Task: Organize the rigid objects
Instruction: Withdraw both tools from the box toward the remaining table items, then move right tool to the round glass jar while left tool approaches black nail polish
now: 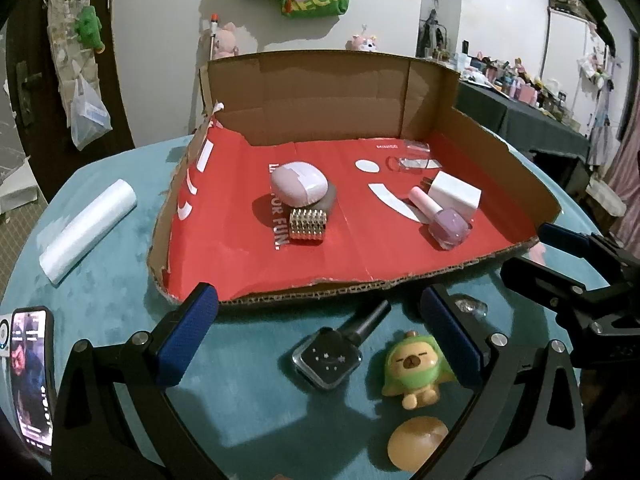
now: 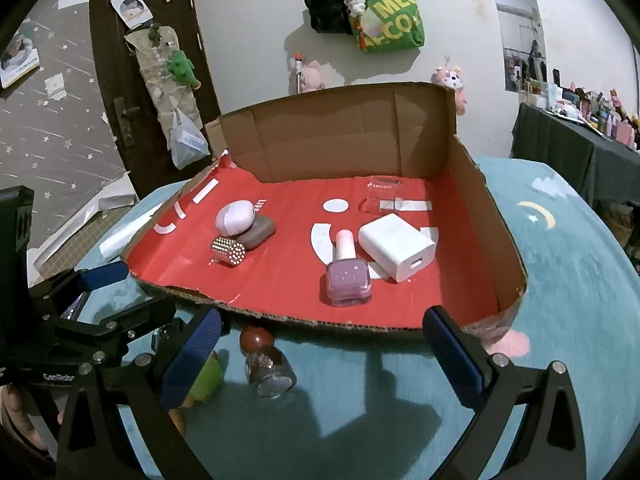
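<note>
Both cams sit low over the teal table (image 1: 120, 280), close to the cardboard tray (image 1: 400, 284) and looking into its open front. Left wrist view sits left, right wrist view further right. Both catch the tray (image 2: 476, 208), back wall and green bag (image 2: 394, 20).

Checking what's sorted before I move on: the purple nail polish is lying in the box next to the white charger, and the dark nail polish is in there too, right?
Not quite. The dark nail polish lies on the table outside the box, as the left wrist view shows. The purple nail polish is in the box beside the white charger.
</note>
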`<act>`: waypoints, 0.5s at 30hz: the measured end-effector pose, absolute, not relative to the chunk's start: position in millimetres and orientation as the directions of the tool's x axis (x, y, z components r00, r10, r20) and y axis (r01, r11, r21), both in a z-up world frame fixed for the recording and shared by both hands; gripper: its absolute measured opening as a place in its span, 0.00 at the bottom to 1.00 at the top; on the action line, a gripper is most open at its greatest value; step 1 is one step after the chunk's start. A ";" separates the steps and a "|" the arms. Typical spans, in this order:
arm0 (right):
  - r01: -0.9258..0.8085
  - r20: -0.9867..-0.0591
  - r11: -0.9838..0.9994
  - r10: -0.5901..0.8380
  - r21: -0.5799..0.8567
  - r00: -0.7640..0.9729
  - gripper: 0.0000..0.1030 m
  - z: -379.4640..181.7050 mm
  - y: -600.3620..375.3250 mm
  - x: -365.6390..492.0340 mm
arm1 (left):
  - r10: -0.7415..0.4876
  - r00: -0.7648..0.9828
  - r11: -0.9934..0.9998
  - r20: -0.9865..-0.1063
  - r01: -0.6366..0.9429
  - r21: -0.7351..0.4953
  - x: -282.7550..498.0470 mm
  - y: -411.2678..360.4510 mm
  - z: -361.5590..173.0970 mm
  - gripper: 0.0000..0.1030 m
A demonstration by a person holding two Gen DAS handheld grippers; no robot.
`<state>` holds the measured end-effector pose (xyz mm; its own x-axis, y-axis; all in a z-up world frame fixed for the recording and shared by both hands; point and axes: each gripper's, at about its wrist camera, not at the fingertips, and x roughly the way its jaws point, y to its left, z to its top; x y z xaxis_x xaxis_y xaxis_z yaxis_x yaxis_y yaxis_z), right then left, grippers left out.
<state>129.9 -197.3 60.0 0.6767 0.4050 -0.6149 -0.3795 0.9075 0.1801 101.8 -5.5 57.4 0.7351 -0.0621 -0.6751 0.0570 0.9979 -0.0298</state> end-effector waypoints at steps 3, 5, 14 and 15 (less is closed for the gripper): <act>-0.375 -0.623 0.909 0.403 0.183 0.670 1.00 56.9 -198.4 126.8 | -0.063 0.729 0.998 -0.681 0.057 -0.032 98.4 -5.6 54.5 1.00; -0.374 -0.626 0.909 0.402 0.184 0.668 1.00 55.1 -199.1 123.7 | -0.064 0.725 0.998 -0.686 0.057 -0.034 95.9 -5.7 52.2 1.00; -0.367 -0.643 0.913 0.390 0.178 0.659 1.00 49.3 -200.9 117.2 | -0.059 0.711 0.998 -0.700 0.058 -0.026 85.0 -7.8 45.7 1.00; -0.366 -0.645 0.913 0.390 0.179 0.657 1.00 48.8 -200.9 116.6 | -0.059 0.710 0.998 -0.701 0.057 -0.026 84.3 -8.1 45.4 1.00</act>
